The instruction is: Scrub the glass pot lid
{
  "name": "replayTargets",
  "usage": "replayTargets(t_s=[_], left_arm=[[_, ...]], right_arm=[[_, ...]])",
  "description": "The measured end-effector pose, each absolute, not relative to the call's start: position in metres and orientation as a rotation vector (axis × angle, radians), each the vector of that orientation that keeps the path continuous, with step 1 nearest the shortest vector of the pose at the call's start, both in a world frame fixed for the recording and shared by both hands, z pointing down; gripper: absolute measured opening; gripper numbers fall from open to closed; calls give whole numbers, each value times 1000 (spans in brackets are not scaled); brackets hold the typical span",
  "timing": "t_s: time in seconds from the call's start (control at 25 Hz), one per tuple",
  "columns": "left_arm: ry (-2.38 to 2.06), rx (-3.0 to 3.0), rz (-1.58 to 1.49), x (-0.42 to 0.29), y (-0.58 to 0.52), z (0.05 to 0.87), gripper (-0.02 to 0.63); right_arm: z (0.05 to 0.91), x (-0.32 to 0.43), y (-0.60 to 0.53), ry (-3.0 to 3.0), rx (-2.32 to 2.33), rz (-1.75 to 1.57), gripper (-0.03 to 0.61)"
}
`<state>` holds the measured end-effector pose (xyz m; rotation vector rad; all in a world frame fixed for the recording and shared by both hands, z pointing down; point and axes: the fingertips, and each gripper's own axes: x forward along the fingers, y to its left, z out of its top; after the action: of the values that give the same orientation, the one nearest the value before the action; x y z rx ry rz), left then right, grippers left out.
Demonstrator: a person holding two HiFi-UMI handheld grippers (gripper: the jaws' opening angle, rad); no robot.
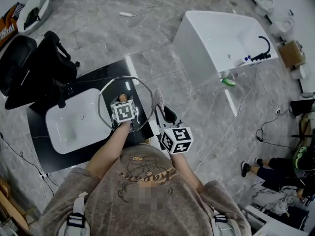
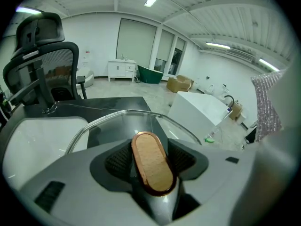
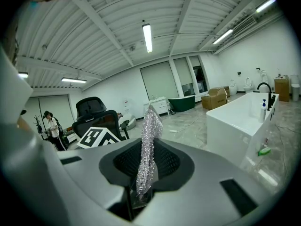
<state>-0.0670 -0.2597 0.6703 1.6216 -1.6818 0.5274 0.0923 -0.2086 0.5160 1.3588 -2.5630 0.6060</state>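
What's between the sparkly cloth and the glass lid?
Nothing; in the head view a narrow bare gap separates the sparkly cloth from the glass lid.

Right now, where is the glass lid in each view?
Head view: lid centre-left, held by the left gripper.
Left gripper view: lid lower centre, its knob clamped between the jaws.
Right gripper view: not in it.
Shared landmark: the white tub.

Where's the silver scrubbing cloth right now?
The scrubbing cloth stands upright, pinched in the right gripper; in the head view it is just right of the glass pot lid, which the left gripper holds by its wooden knob.
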Motion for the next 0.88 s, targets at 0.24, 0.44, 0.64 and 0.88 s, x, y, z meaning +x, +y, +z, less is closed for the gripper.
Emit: replayTargets(t_s=[0.24, 0.44, 0.64, 0.88], left_arm=[[-1658, 1564, 512, -72, -258, 669, 231], [-1545, 1585, 524, -78, -246, 668, 184], [-1497, 1641, 554, -85, -233, 666, 181], [-1439, 1729, 515, -85, -231, 644, 181]], right_arm=[[519, 97, -211, -2559, 1359, 609, 81], [523, 99, -217, -2558, 1351, 613, 81], [521, 90, -223, -2574, 1328, 609, 81], [522, 81, -222, -2579, 1309, 604, 81]])
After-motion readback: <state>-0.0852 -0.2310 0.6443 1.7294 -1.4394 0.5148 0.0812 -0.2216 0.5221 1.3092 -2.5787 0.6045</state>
